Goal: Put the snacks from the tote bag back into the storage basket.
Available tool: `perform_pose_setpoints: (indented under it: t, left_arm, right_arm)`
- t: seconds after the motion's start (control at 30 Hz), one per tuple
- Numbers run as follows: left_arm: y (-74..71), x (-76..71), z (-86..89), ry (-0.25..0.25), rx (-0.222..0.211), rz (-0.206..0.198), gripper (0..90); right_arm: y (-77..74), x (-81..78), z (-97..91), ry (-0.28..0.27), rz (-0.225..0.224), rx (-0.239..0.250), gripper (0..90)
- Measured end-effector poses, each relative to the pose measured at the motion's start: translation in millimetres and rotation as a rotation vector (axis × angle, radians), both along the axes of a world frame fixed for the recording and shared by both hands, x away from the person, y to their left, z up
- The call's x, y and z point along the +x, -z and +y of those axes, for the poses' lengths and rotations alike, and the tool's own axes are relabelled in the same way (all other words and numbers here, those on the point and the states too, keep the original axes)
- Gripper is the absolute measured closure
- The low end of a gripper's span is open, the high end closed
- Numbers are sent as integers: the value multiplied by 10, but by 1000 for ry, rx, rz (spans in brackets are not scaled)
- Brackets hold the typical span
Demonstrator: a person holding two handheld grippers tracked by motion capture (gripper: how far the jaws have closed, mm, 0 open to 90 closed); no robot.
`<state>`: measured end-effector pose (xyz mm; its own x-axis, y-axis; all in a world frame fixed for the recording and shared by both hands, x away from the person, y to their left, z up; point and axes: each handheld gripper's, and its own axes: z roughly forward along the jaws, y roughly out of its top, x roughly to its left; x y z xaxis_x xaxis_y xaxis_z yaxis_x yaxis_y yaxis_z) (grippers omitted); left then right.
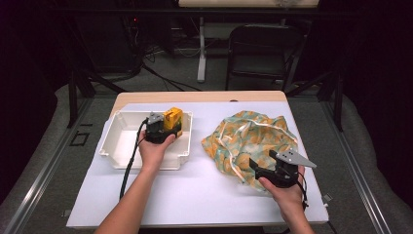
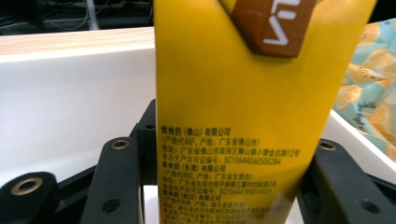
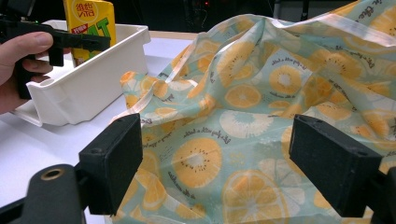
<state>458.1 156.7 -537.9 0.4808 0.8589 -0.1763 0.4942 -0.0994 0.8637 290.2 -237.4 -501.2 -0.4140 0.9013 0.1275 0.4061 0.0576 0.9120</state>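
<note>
- Two grippers are at work over the white counter (image 1: 195,195)
- The left gripper (image 1: 163,127) has its fingers (image 2: 116,182) clenched on a yellow drink carton (image 1: 173,118), held upright over the right part of the white tray (image 1: 114,146)
- The right gripper (image 1: 272,168), at the near right, has its fingers (image 3: 112,163) spread apart, the crumpled citrus-print cloth (image 1: 248,136) lying between them
</note>
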Motion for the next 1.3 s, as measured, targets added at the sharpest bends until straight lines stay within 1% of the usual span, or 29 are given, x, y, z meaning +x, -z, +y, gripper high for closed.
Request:
perform_pose_setpoints:
  t: [0.07,0.1,0.23,0.3,0.37,0.4,0.47,0.57,0.63,0.7,0.8,0.9,0.93,0.97,1.0,1.03,1.1,1.13,1.17,1.2,1.3]
  left_arm:
    - [13,14,-6,-2,6,9,508]
    - [20,19,-7,-3,17,12,507]
    - [59,40,-13,-18,40,24,506]
    - [83,59,-9,-13,53,36,505]
    - [104,74,-3,-19,62,56,503]
    - [104,76,-3,-21,58,52,503]
    - [105,83,-10,-23,70,49,503]
    - [107,83,-16,-25,71,50,502]
    - [104,83,-13,-28,69,58,501]
    - [96,74,-17,-27,83,65,501]
    - [92,61,-20,-24,92,72,502]
    - [92,53,-15,-26,90,79,497]
    - [92,47,-12,-24,86,89,491]
    - [92,45,-5,-22,69,101,476]
    - [88,43,-1,-13,54,116,415]
    - [74,35,1,-11,64,136,338]
    - [49,-20,-13,-3,89,136,220]
    - [36,-62,-22,-8,106,118,217]
    - [17,-109,-19,-8,115,100,195]
    - [-3,-166,-7,-14,99,85,172]
    - [-32,-294,57,-20,87,68,158]
  right_arm:
    - [4,-1,-2,2,4,-7,169]
    - [5,-2,-3,1,8,-8,169]
    - [18,2,-1,2,10,-4,169]
    - [24,3,-4,3,10,-9,170]
    - [25,3,-6,3,13,-10,170]
    - [28,6,-6,3,10,-8,171]
    - [33,7,-5,6,10,-5,172]
    - [36,5,-1,4,13,-8,172]
    - [37,3,1,4,16,-9,172]
    - [44,5,3,6,17,-12,173]
    - [48,6,1,7,16,-12,173]
    - [50,10,-7,5,20,-15,174]
    - [50,9,-8,5,20,-16,174]
    - [51,9,-10,6,20,-16,174]
    - [51,8,-12,8,19,-15,174]
    - [52,9,-14,9,18,-13,174]
    - [53,10,-21,12,17,-13,174]
    - [54,11,-25,11,18,-11,174]
    - [54,10,-30,12,19,-13,174]
    - [56,12,-32,10,17,-9,174]
    - [56,14,-37,12,15,-11,173]
